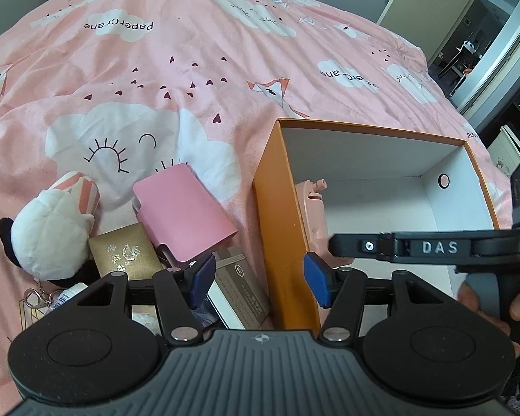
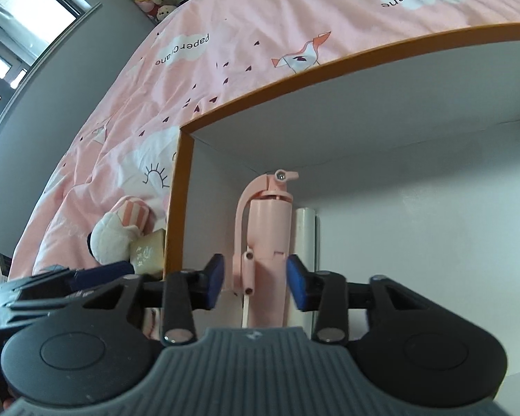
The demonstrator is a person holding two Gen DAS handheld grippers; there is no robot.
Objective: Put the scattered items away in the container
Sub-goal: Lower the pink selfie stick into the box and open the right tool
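Two grippers: both mine, one in each hand.
Left gripper (image 1: pixel 260 279): fingers spread, straddling the near wall of the orange box (image 1: pixel 280 215); I cannot tell whether the pads touch the card.
Right gripper (image 2: pixel 254 279): inside the box, fingers apart on either side of the pink extinguisher-shaped toy (image 2: pixel 268 239); a gap shows at each pad, so nothing is pinched.
Toy's place: lying on the white box floor by the left wall, a clear tube (image 2: pixel 306 242) just beside it; its lower end is hidden behind my gripper body.
Still outside, left of the box: plush panda (image 1: pixel 48 239), pink case (image 1: pixel 183 211), gold box (image 1: pixel 128 254), grey booklet (image 1: pixel 239 294), keyring (image 1: pixel 38 296).
Cut off: the booklet and a small bottle disappear under my left gripper; print on them is unreadable.
Bed cover (image 1: pixel 190 69): pink, under everything.
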